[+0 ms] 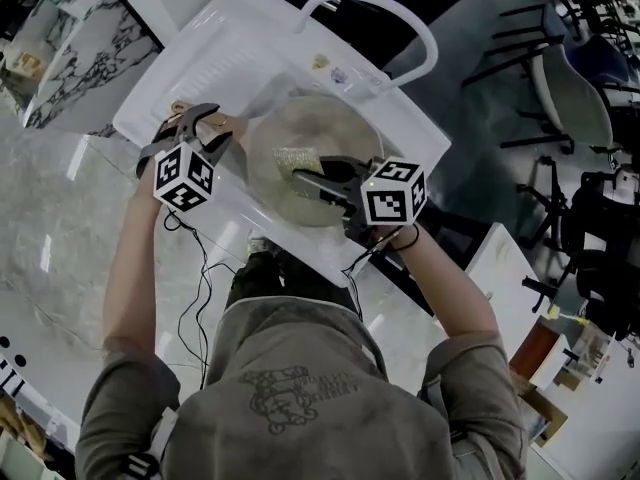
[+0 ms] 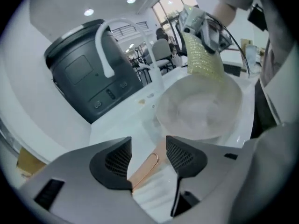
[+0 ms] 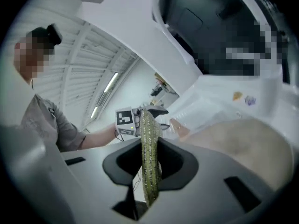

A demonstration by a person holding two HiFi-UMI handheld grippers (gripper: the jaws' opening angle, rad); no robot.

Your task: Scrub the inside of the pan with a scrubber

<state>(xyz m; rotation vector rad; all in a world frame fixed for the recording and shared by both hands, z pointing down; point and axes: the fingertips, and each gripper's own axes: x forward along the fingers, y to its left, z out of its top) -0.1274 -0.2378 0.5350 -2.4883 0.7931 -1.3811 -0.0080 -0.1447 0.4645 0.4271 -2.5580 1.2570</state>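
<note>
A cream-coloured pan point(image 1: 290, 128) sits in the white sink point(image 1: 215, 58); its inside shows in the left gripper view point(image 2: 201, 108) and the right gripper view point(image 3: 247, 143). My right gripper point(image 1: 305, 178) point(image 3: 150, 164) is shut on a green-yellow scrubber point(image 1: 293, 158) point(image 3: 149, 143) point(image 2: 203, 62), which hangs edge-on over the pan's inside. My left gripper point(image 1: 205, 128) point(image 2: 148, 157) is at the pan's left side, jaws closed on its copper-coloured handle point(image 1: 232, 128) point(image 2: 145, 169). That gripper's marker cube point(image 3: 124, 118) appears beyond the scrubber.
A white arched faucet point(image 1: 400, 18) point(image 2: 105, 45) rises behind the pan. A dark grey bin-like unit point(image 2: 84, 73) stands past the sink. The marble counter point(image 1: 60, 208) lies to the left, office chairs point(image 1: 570, 98) to the right. Cables point(image 1: 200, 278) hang from the grippers.
</note>
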